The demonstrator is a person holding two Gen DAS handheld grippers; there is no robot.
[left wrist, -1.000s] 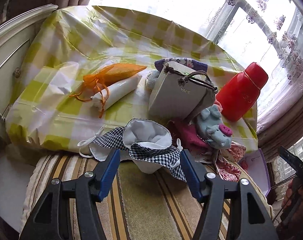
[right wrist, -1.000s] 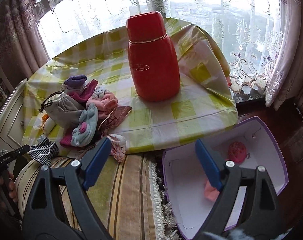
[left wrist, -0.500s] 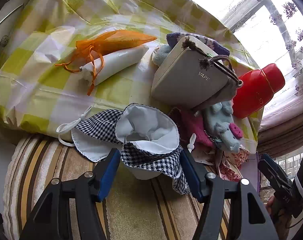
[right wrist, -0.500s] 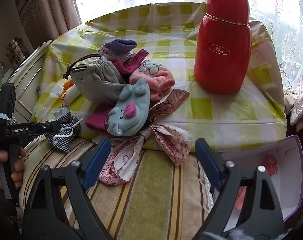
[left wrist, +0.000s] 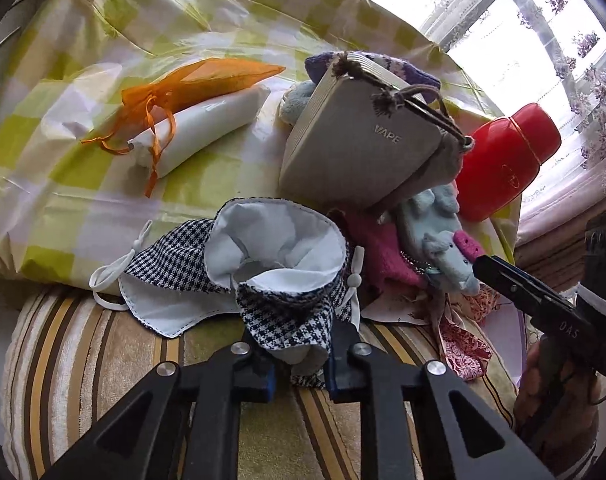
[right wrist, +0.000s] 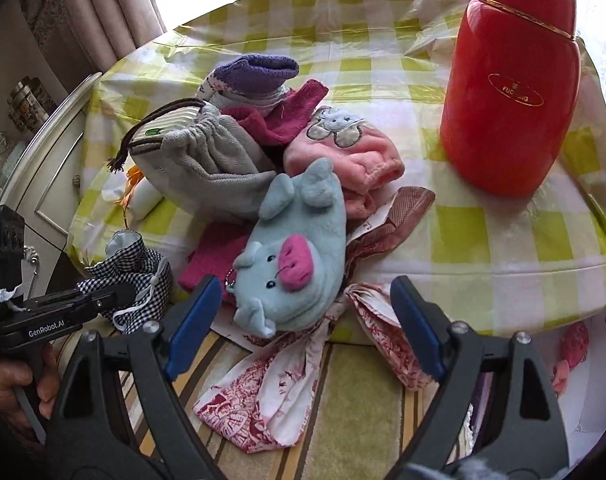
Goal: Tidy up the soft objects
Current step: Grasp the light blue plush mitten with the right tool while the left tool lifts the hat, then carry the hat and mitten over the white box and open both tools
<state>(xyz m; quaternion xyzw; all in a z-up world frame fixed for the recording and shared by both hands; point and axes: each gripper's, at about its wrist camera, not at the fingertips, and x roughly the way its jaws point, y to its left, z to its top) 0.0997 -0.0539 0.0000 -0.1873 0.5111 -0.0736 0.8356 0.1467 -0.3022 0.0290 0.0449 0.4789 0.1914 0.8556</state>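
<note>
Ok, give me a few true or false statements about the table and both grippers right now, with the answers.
1. The left gripper is closing on the houndstooth face mask. True.
2. The right gripper is clamped on the red flask. False: its jaws stand open and empty, and the flask stands upright, apart.
3. The blue plush pig lies in front of the right gripper. True.
4. The orange pouch lies on the striped cushion. False: it lies on the checked tablecloth.

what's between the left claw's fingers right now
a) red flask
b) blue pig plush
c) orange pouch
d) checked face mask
d: the left claw is closing on a fold of the checked face mask, while the pig plush, orange pouch and red flask lie beyond its fingers.
</note>
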